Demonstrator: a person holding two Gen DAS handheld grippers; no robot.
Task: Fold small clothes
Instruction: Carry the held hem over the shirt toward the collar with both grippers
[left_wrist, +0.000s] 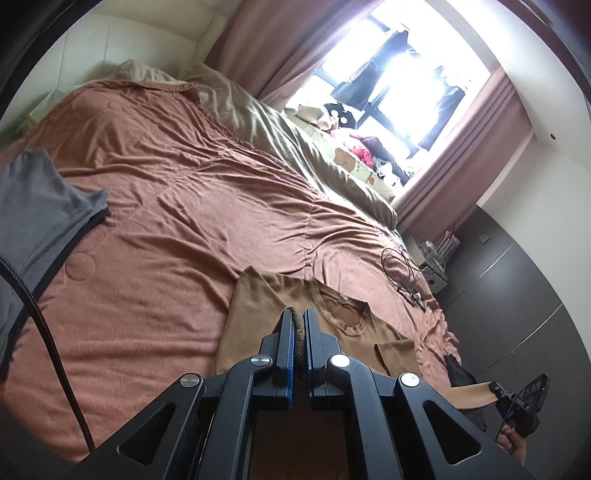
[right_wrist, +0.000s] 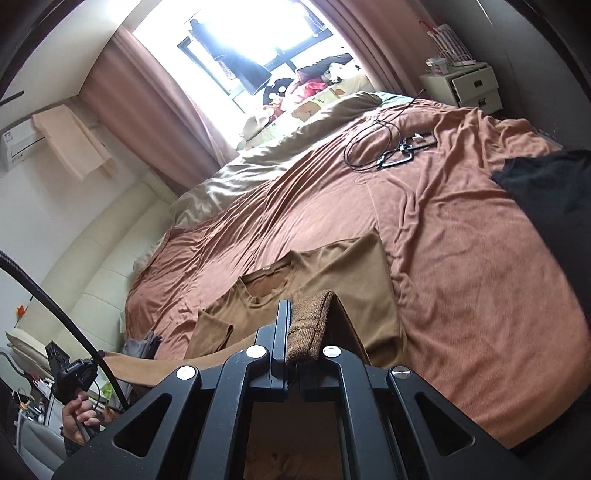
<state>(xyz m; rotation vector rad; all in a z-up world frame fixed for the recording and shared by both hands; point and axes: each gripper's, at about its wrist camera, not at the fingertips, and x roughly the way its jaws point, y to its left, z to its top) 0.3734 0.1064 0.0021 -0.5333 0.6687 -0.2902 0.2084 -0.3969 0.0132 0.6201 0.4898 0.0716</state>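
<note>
Left gripper (left_wrist: 297, 314) and right gripper (right_wrist: 295, 306) are each clamped on the brown shirt's (right_wrist: 332, 273) hem, lifted over the bed (right_wrist: 461, 258); uneven carrying would probably skew the fold.

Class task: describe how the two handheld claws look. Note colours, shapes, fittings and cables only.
Both the left claw and right claw are black, with angular linkage arms showing triangular cut-outs and round silver pivot bolts. The left claw's flat fingers have blue inner edges. A black braided cable trails beside it.
</note>
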